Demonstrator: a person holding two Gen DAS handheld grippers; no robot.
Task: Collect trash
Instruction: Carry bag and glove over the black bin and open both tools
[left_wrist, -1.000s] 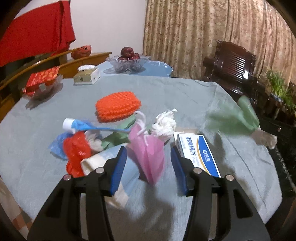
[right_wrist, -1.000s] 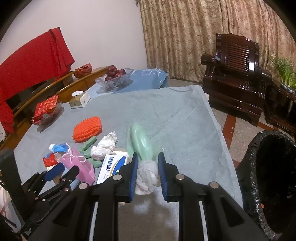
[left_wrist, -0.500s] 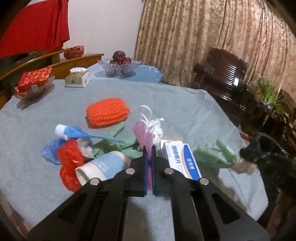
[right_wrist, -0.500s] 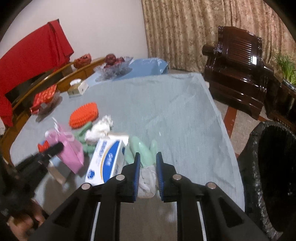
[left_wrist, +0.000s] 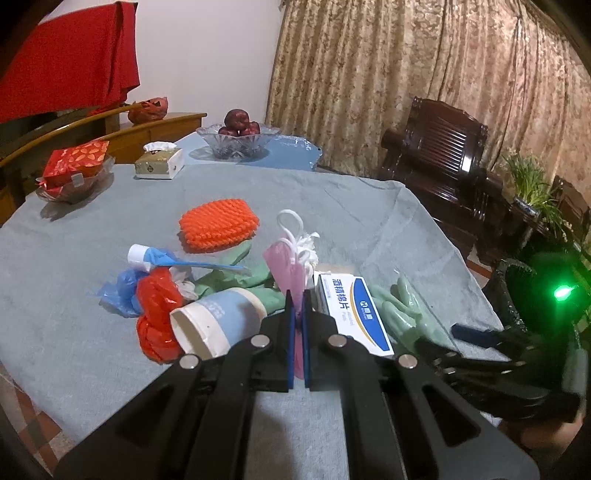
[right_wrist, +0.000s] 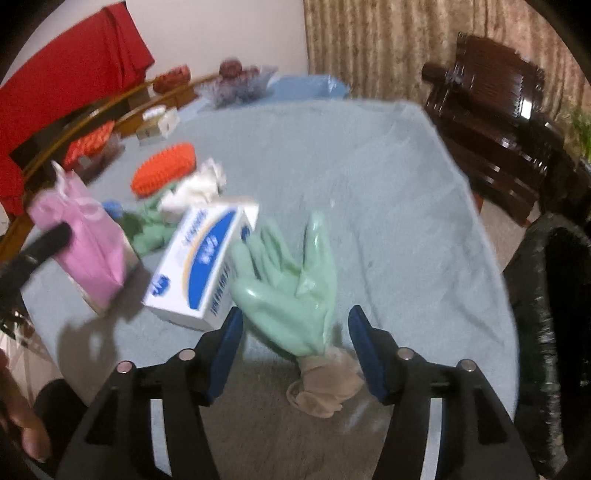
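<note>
My left gripper (left_wrist: 296, 295) is shut on a small pink bag (left_wrist: 286, 267) with white handles, seen from the side in the right wrist view (right_wrist: 88, 243). My right gripper (right_wrist: 295, 325) is open, and a green rubber glove (right_wrist: 291, 284) with a beige cuff lies on the table between its fingers. A white and blue box (left_wrist: 351, 314) lies beside the glove. More trash lies on the grey-blue tablecloth (left_wrist: 332, 206): a paper cup (left_wrist: 218, 325), a red plastic bag (left_wrist: 157, 310), a blue wrapper (left_wrist: 147, 258) and a white crumpled tissue (right_wrist: 199, 184).
A black-lined trash bin (right_wrist: 554, 314) stands off the table's right edge. An orange spiky brush (left_wrist: 218, 223), a tissue box (left_wrist: 159, 164), a glass fruit bowl (left_wrist: 238, 138) and a red packet (left_wrist: 75, 162) sit farther back. A dark wooden chair (left_wrist: 443, 155) stands at right.
My left gripper closed on the pink bag and holds it. My right gripper opened and released the green glove, which now lies flat on the table.
</note>
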